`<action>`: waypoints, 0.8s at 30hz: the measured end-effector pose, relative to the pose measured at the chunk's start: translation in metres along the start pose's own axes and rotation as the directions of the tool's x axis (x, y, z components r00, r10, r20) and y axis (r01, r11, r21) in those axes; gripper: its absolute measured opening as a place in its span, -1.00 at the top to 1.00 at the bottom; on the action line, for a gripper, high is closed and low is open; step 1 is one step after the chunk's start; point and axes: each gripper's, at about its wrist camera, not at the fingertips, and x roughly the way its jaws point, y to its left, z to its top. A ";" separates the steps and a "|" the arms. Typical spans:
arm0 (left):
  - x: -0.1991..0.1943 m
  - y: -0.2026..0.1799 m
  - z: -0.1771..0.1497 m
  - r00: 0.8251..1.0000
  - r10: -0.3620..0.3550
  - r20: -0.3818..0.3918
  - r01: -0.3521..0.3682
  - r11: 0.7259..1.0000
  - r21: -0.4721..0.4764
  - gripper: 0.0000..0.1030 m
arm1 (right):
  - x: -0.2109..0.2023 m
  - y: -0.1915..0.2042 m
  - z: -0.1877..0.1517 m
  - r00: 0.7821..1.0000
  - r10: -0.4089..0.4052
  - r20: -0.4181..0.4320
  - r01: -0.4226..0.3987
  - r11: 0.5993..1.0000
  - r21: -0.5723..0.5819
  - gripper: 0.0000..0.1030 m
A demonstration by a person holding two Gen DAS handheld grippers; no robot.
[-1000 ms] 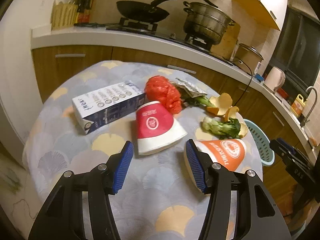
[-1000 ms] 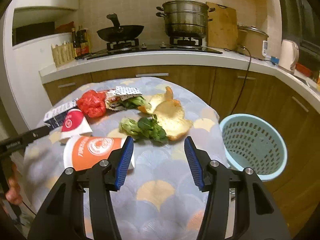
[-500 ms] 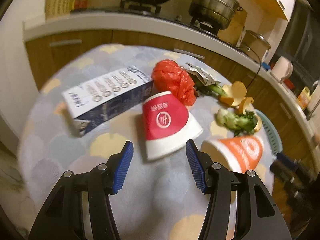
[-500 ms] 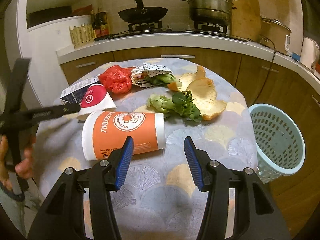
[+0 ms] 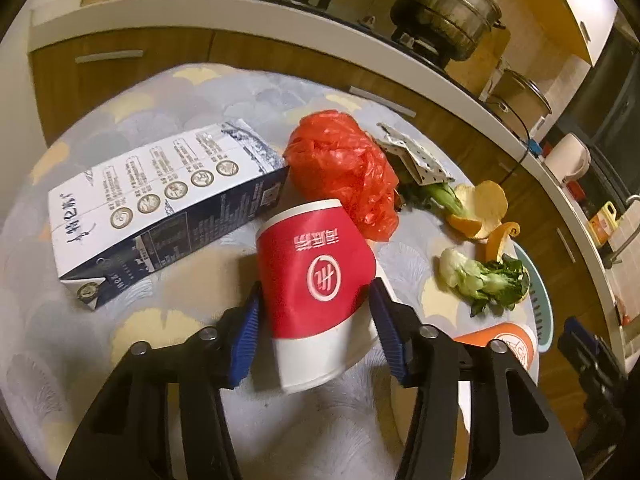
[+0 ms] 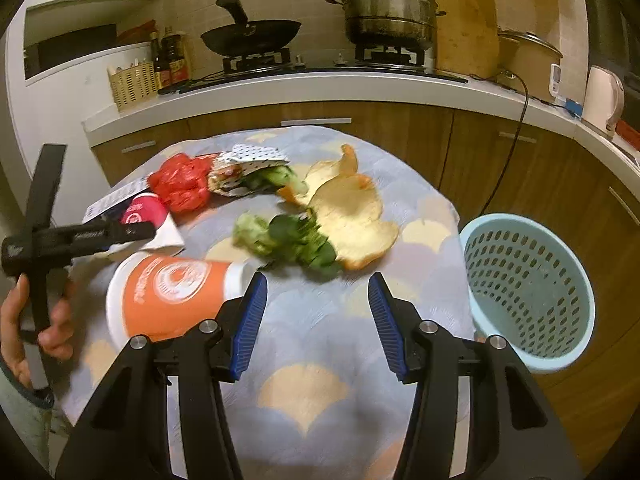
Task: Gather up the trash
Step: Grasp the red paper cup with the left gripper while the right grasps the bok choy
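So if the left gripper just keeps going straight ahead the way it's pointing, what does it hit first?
The red paper cup. It lies on its side between the open fingers of the left gripper, so it likely meets the gripper's throat first. Beyond the cup is the red plastic bag, though depth there is hard to judge.

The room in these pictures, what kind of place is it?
Most likely a home kitchen: a wok and a stacked steamer pot sit on a gas stove, above wooden cabinets, with an electric kettle on the counter.
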 end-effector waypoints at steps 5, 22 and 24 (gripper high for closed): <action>-0.014 0.000 0.000 0.999 -0.023 0.033 0.023 1.000 -0.012 0.29 | 0.017 -0.001 0.010 0.999 0.037 -0.017 -0.038 0.999 -0.023 0.04; -0.046 0.012 -0.002 0.994 -0.035 0.106 0.039 0.999 -0.031 0.36 | 0.072 0.037 0.051 0.994 0.029 -0.107 -0.041 0.993 -0.108 0.86; -0.047 0.014 -0.002 0.993 -0.037 0.108 0.041 0.999 -0.035 0.36 | 0.069 0.038 0.057 0.992 0.049 -0.112 -0.060 0.994 -0.094 0.92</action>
